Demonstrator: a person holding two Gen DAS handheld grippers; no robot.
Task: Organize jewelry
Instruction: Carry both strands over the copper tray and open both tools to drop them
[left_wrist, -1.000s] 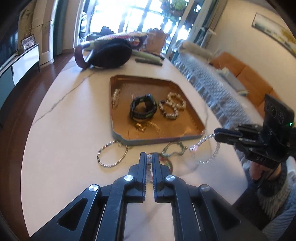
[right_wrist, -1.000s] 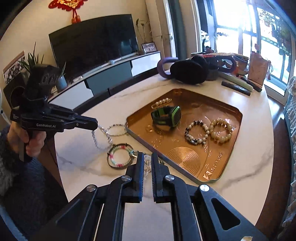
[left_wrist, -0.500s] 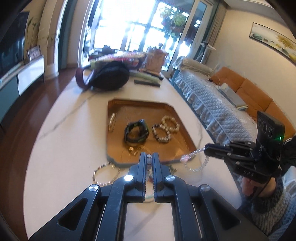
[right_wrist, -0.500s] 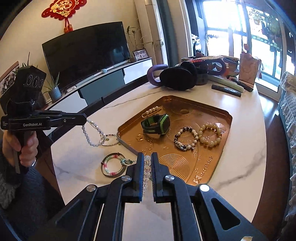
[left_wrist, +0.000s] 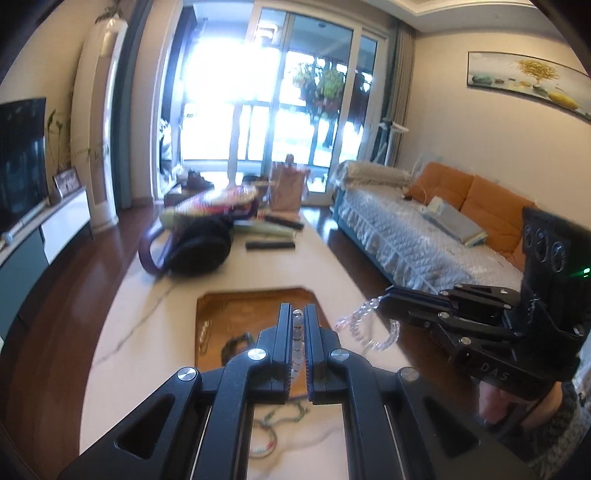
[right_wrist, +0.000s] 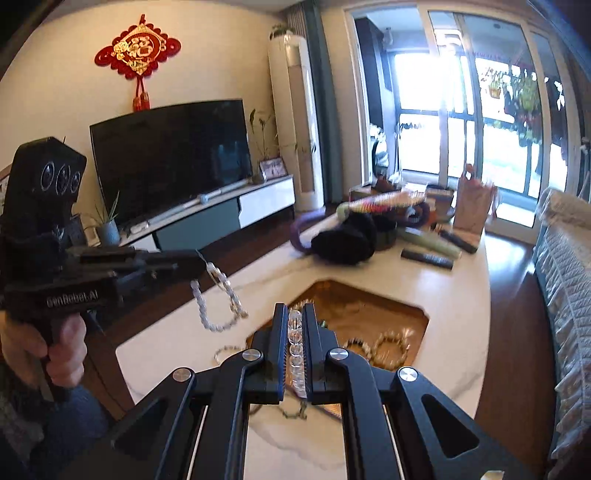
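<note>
My left gripper is shut on a string of clear beads, raised above the near edge of the copper tray. To its right, my right gripper pinches a hanging loop of clear beads. In the right wrist view, my right gripper is shut on clear beads, and the left gripper holds a dangling bead loop. I cannot tell whether this is one strand. Cream and dark bead bracelets lie in the tray.
A thin bracelet and a coloured bead bracelet lie on the white marble table near the tray. Black earmuffs, a remote and a paper bag sit at the far end. A sofa flanks the right side.
Both grippers have risen well above the table, lifting the clear beads off it. Both views have tilted upward, so the tray now lies low and partly hidden behind the fingers.
</note>
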